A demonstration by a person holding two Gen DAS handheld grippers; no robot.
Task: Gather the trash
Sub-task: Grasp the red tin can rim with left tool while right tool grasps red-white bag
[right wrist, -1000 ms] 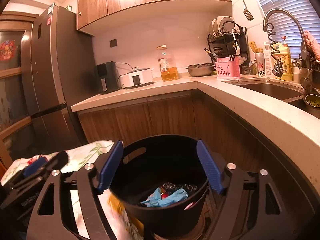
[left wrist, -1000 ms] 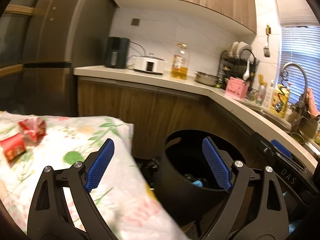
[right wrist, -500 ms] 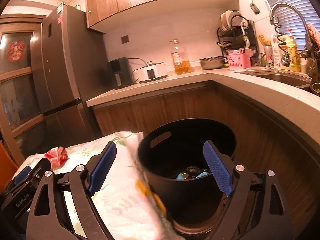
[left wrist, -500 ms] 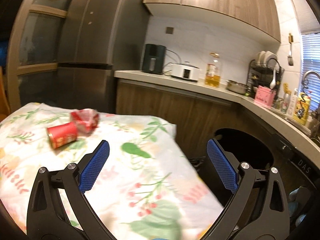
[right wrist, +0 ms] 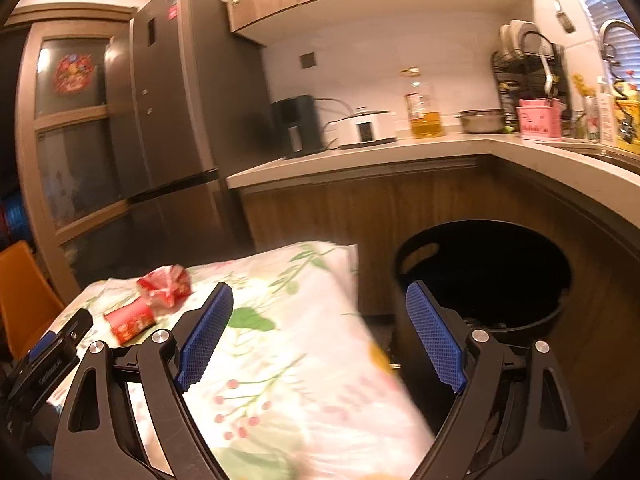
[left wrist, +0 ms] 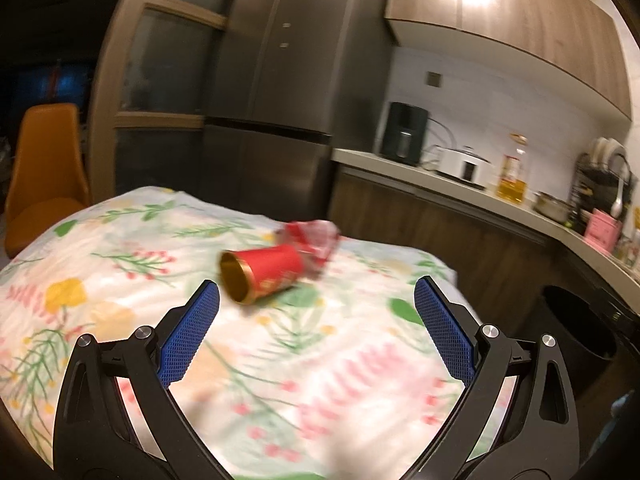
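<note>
Nearest, the left gripper (left wrist: 316, 330) and right gripper (right wrist: 318, 336) stood wide apart, empty. Beyond, a red cylindrical paper cup (left wrist: 262, 276) lay tipped mid-table on the floral tablecloth (left wrist: 340, 380), touching a crumpled red foil wrapper (left wrist: 316, 240) toward the far edge. Light and crushable, it probably wanted gentle pinching across its wall.

Open floral tablecloth (left wrist: 120, 280) at lower left; red cup (left wrist: 264, 276) and crumpled wrapper (left wrist: 316, 240) blocking frame centre.

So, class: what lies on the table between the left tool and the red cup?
Only bare floral tablecloth, seen in the left wrist view. The left tool is open and empty; the red cup lies on its side just beyond its fingertips.
</note>
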